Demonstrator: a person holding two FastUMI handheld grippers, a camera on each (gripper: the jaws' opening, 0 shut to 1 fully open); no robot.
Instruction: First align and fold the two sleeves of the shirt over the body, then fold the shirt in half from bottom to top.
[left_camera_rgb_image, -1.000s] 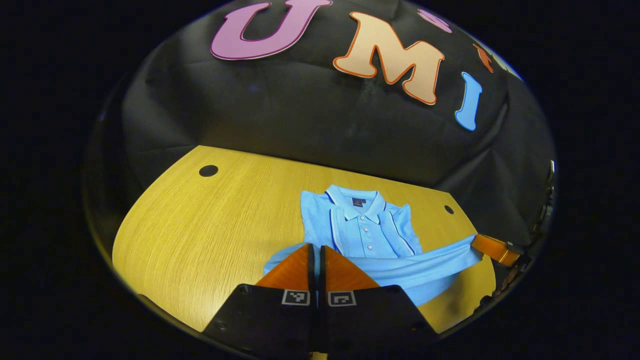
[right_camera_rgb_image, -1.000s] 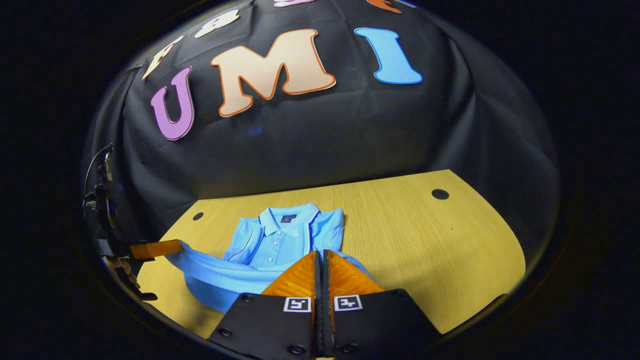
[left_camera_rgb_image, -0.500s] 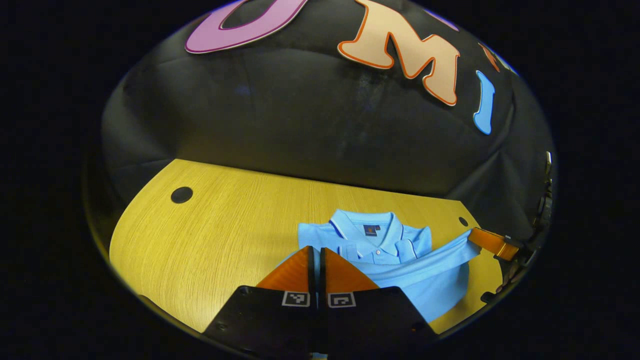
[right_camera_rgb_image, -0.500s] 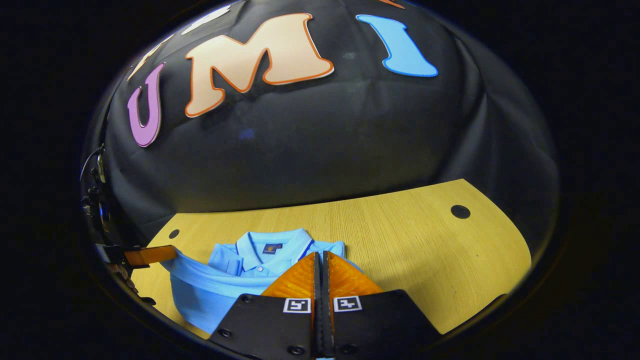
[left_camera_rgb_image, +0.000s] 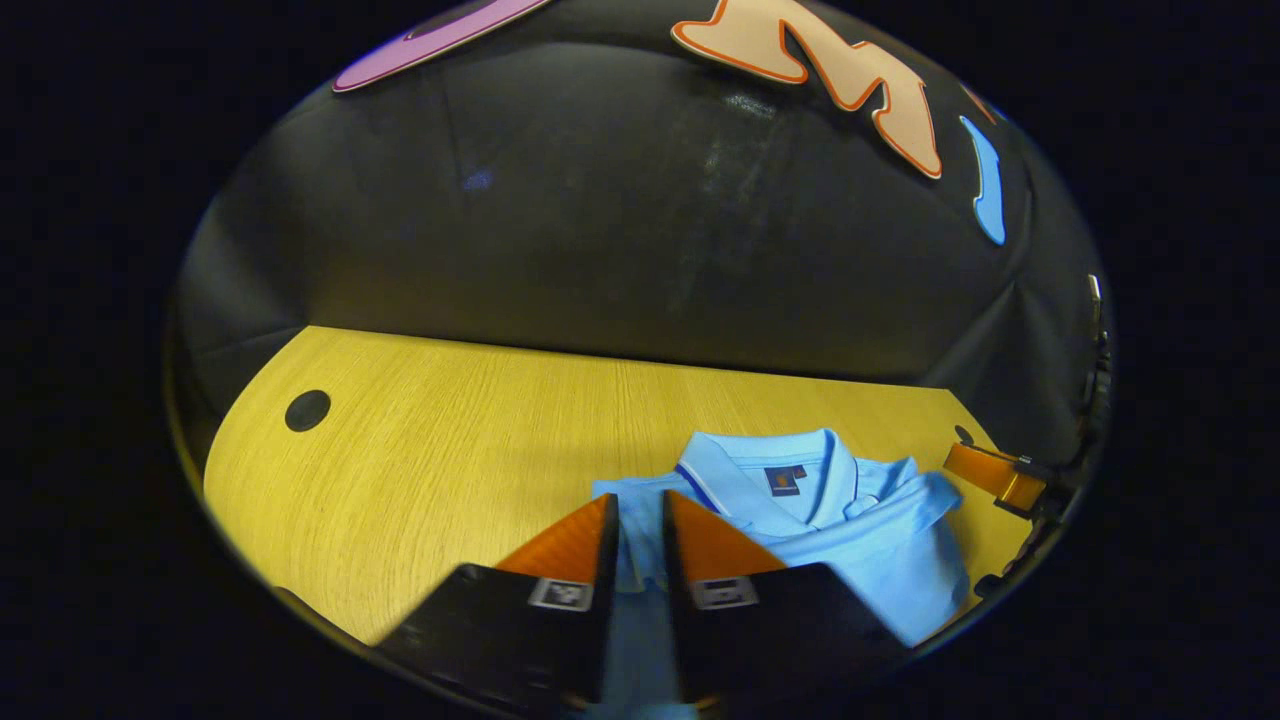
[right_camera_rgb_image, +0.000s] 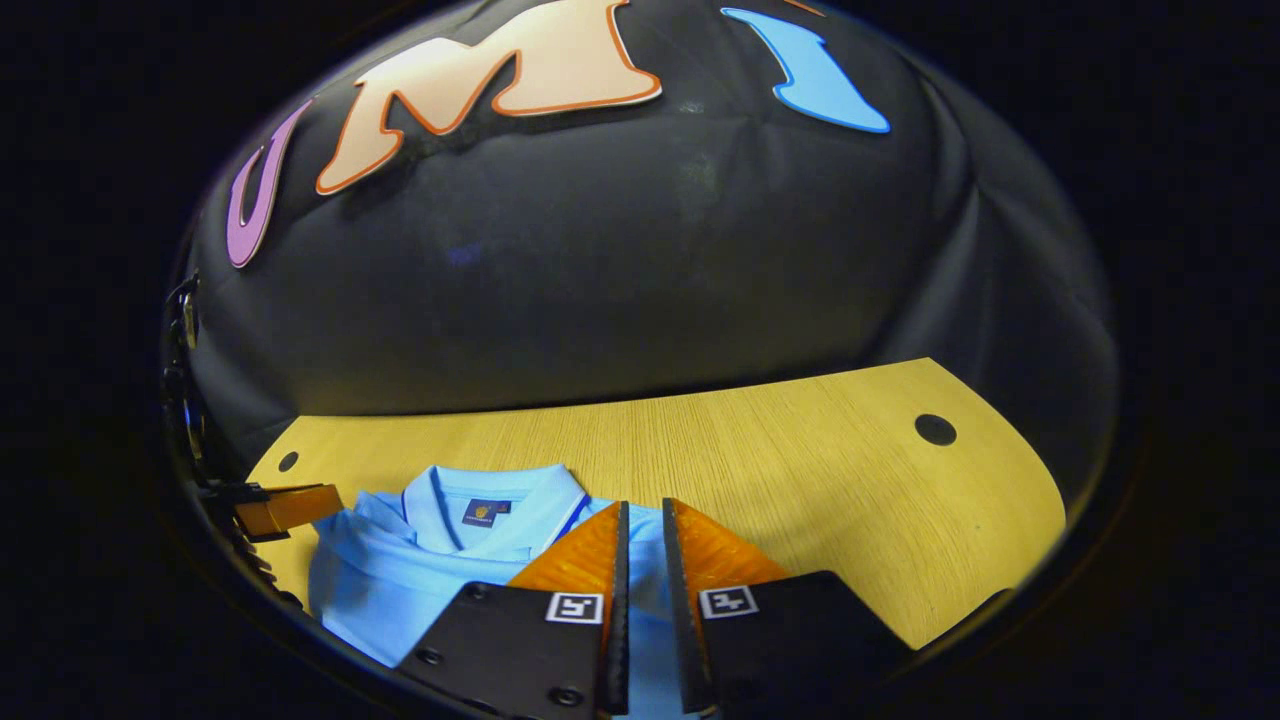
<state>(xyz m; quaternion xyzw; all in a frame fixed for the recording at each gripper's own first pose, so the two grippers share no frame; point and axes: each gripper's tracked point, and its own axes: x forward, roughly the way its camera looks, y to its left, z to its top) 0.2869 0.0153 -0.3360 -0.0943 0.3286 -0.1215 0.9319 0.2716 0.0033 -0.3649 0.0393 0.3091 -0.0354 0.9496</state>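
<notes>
Right gripper (right_camera_rgb_image: 641, 525), jaws slightly parted, above folded shirt (right_camera_rgb_image: 400, 570) on table (right_camera_rgb_image: 850, 500).

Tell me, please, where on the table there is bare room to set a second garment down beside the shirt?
Bare table runs from the shirt to the round hole on its left, and likewise to the hole on its right. A strip lies behind the collar. Crowded at the near edge, where left gripper and right gripper sit.

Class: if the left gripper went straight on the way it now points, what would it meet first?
Probably the blue shirt lying under the left gripper, then bare table and the booth's cloth wall; depth is unclear.
</notes>
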